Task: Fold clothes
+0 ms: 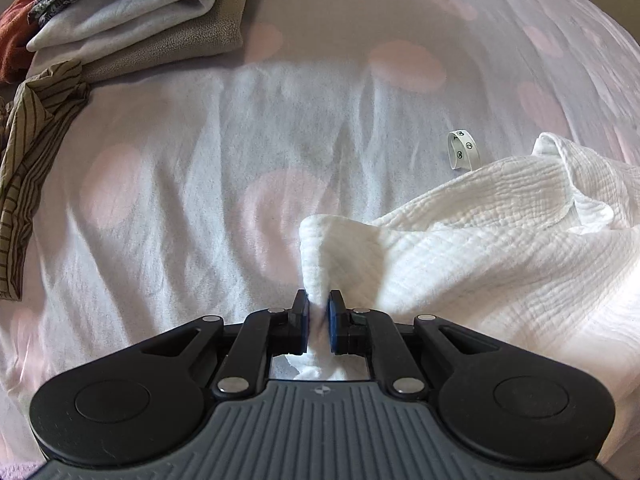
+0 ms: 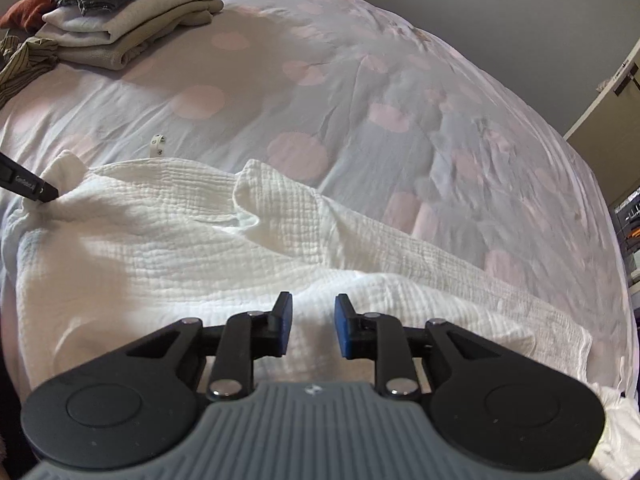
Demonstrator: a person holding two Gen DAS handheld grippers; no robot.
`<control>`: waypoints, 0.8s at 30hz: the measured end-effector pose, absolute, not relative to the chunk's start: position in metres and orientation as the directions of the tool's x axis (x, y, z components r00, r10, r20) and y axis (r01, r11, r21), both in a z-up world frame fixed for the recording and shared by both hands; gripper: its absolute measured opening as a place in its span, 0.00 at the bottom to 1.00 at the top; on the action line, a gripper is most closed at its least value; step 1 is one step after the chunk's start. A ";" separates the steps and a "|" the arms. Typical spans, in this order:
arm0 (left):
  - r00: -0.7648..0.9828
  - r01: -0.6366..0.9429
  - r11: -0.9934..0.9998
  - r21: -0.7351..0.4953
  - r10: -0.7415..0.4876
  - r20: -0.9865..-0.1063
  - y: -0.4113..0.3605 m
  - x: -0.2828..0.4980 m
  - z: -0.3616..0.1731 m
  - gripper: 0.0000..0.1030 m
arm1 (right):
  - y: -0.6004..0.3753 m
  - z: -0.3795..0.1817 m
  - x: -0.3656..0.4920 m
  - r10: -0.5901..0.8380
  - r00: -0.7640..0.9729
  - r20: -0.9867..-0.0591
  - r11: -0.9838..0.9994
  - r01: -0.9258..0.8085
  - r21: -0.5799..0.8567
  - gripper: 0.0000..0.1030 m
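A white crinkled muslin cloth (image 1: 500, 232) lies rumpled on the bed at the right of the left wrist view. My left gripper (image 1: 319, 312) is shut on a corner of it, with fabric bunched between the blue pads. In the right wrist view the same cloth (image 2: 180, 240) spreads across the middle. My right gripper (image 2: 313, 320) is open just above the cloth's near part, holding nothing. The left gripper's tip (image 2: 44, 191) shows at the far left, pinching the cloth's corner.
A stack of folded clothes (image 1: 152, 12) sits at the back left of the bed, also in the right wrist view (image 2: 120, 12). A striped olive garment (image 1: 28, 152) lies at the left. A small white tag (image 1: 460, 148) lies on the pink-dotted duvet (image 1: 200, 160).
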State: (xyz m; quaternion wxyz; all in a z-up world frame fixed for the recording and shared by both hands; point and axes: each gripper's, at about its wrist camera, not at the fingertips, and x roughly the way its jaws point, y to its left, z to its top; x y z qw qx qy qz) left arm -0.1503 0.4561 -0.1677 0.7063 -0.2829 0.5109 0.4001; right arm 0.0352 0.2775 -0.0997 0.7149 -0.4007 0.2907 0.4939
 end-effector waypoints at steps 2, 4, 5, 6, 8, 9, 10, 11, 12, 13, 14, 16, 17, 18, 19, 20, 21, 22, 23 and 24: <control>0.155 -0.854 0.520 0.011 0.276 -0.949 0.456 -0.149 -0.169 0.06 | 0.289 -0.103 0.043 0.476 0.353 -0.806 0.163 -0.935 -0.314 0.33; 0.154 -0.852 0.523 0.014 0.277 -0.948 0.456 -0.148 -0.171 0.06 | 0.302 -0.108 0.051 0.479 0.357 -0.802 0.130 -0.932 -0.338 0.40; 0.154 -0.850 0.526 0.017 0.279 -0.948 0.455 -0.148 -0.172 0.06 | 0.309 -0.110 0.055 0.480 0.358 -0.801 0.113 -0.930 -0.349 0.42; 0.154 -0.848 0.530 0.020 0.281 -0.947 0.455 -0.148 -0.173 0.06 | 0.317 -0.114 0.060 0.479 0.359 -0.801 0.096 -0.928 -0.359 0.42; 0.153 -0.843 0.537 0.026 0.286 -0.946 0.454 -0.147 -0.175 0.06 | 0.331 -0.121 0.067 0.483 0.350 -0.803 0.056 -0.927 -0.370 0.52; 0.152 -0.841 0.541 0.030 0.290 -0.945 0.453 -0.146 -0.175 0.06 | 0.338 -0.126 0.070 0.486 0.341 -0.805 0.034 -0.927 -0.372 0.57; 0.152 -0.839 0.543 0.032 0.292 -0.944 0.453 -0.146 -0.176 0.06 | 0.344 -0.130 0.073 0.487 0.332 -0.808 0.016 -0.928 -0.372 0.68; 0.152 -0.838 0.544 0.034 0.293 -0.944 0.453 -0.146 -0.177 0.06 | 0.349 -0.135 0.075 0.487 0.323 -0.811 0.000 -0.929 -0.370 0.71; 0.153 -0.838 0.545 0.033 0.294 -0.943 0.454 -0.146 -0.177 0.06 | 0.354 -0.141 0.077 0.480 0.313 -0.819 -0.014 -0.931 -0.364 0.71; 0.155 -0.838 0.544 0.032 0.294 -0.943 0.454 -0.146 -0.177 0.06 | 0.358 -0.146 0.079 0.464 0.303 -0.832 -0.026 -0.935 -0.355 0.71; 0.157 -0.838 0.544 0.031 0.295 -0.943 0.454 -0.147 -0.177 0.06 | 0.362 -0.152 0.080 0.447 0.293 -0.845 -0.034 -0.939 -0.344 0.71; 0.160 -0.839 0.544 0.028 0.296 -0.942 0.453 -0.147 -0.178 0.06 | 0.366 -0.164 0.082 0.418 0.266 -0.869 -0.045 -0.949 -0.312 0.71; 0.161 -0.839 0.544 0.028 0.297 -0.941 0.453 -0.148 -0.178 0.06 | 0.367 -0.170 0.082 0.409 0.254 -0.877 -0.047 -0.953 -0.298 0.70; 0.162 -0.838 0.545 0.028 0.298 -0.941 0.453 -0.148 -0.178 0.06 | 0.367 -0.173 0.083 0.406 0.242 -0.881 -0.040 -0.959 -0.282 0.68; 0.162 -0.838 0.545 0.029 0.299 -0.940 0.453 -0.148 -0.178 0.06 | 0.366 -0.175 0.085 0.407 0.230 -0.884 -0.028 -0.964 -0.263 0.67; 0.162 -0.837 0.546 0.030 0.300 -0.940 0.454 -0.147 -0.177 0.06 | 0.366 -0.177 0.086 0.409 0.217 -0.886 -0.016 -0.969 -0.245 0.60; 0.161 -0.837 0.547 0.032 0.302 -0.940 0.454 -0.147 -0.178 0.06 | 0.365 -0.177 0.086 0.411 0.205 -0.889 -0.013 -0.973 -0.230 0.54; 0.160 -0.836 0.548 0.035 0.303 -0.939 0.453 -0.145 -0.176 0.06 | 0.364 -0.176 0.085 0.413 0.192 -0.890 -0.016 -0.976 -0.217 0.43; 0.158 -0.835 0.548 0.037 0.305 -0.939 0.452 -0.143 -0.174 0.06 | 0.363 -0.176 0.084 0.415 0.178 -0.892 -0.018 -0.979 -0.204 0.33; 0.159 -0.835 0.549 0.038 0.306 -0.939 0.452 -0.142 -0.174 0.06 | 0.362 -0.176 0.080 0.417 0.180 -0.891 -0.039 -0.976 -0.216 0.28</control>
